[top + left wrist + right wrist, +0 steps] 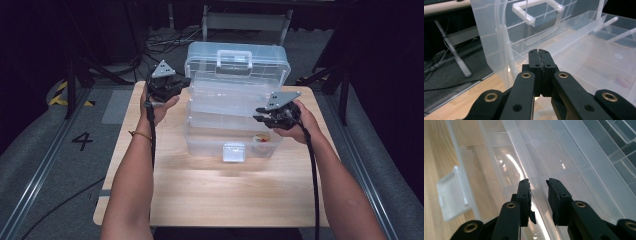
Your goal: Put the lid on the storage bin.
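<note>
A clear plastic toolbox [235, 107] stands open on the wooden table [215, 195], its lid [270, 62] tilted back with a white handle [234, 59]. Stepped trays [230, 92] fan out above the base. My left gripper [186, 81] is at the box's left end, jaws shut with nothing between them; in the left gripper view its tips [539, 51] sit just in front of a tray wall [574, 32]. My right gripper [257, 114] hovers over the box's right end, open. In the right gripper view its jaws [538, 182] straddle a clear tray rim [524, 157].
A white latch [234, 151] hangs at the box's front, also seen as a latch [451, 197] beside the right gripper. Small red and yellow items [262, 141] lie in the base's right corner. Bare tabletop spreads in front of the box. Cables [160, 42] and frame legs lie beyond the table.
</note>
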Action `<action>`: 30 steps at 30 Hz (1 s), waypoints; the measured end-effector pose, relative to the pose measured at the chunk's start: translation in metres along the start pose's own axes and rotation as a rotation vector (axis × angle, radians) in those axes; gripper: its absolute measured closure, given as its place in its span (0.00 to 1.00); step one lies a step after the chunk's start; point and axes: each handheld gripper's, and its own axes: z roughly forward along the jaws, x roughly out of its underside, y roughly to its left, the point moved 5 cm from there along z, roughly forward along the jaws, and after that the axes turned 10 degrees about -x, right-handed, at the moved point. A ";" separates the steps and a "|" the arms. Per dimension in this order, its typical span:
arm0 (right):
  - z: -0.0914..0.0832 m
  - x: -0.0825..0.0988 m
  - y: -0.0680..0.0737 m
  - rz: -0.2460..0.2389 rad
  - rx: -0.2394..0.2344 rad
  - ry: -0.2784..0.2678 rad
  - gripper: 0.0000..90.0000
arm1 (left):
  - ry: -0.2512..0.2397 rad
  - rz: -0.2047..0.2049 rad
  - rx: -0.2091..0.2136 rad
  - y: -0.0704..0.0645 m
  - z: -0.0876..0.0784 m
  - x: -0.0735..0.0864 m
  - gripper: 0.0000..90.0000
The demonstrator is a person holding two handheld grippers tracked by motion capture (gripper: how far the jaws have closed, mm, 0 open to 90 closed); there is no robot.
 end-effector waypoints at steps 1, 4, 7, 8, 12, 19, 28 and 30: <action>0.000 0.000 0.000 -0.001 0.002 -0.001 0.80 | -0.003 0.000 0.000 0.000 0.000 -0.001 1.00; 0.000 0.000 0.000 -0.004 0.003 -0.002 0.80 | -0.001 0.003 -0.008 0.000 0.001 -0.003 1.00; 0.000 0.001 0.001 -0.007 0.004 -0.004 0.80 | -0.002 0.008 -0.013 0.002 0.001 -0.005 1.00; 0.000 0.001 0.001 -0.005 0.005 -0.006 0.80 | -0.003 -0.003 -0.015 0.002 0.001 -0.006 1.00; 0.000 0.002 0.002 -0.001 -0.001 -0.005 0.80 | -0.018 -0.007 -0.020 0.004 0.000 -0.007 1.00; 0.000 0.003 0.004 0.001 -0.003 -0.003 0.80 | -0.025 -0.038 -0.036 0.008 -0.002 -0.006 1.00; 0.000 0.004 0.007 0.002 -0.001 0.001 0.80 | -0.019 -0.028 -0.030 0.006 -0.006 -0.007 1.00; 0.000 0.004 0.007 -0.002 0.002 0.010 0.80 | -0.015 -0.020 -0.038 0.006 -0.006 -0.007 1.00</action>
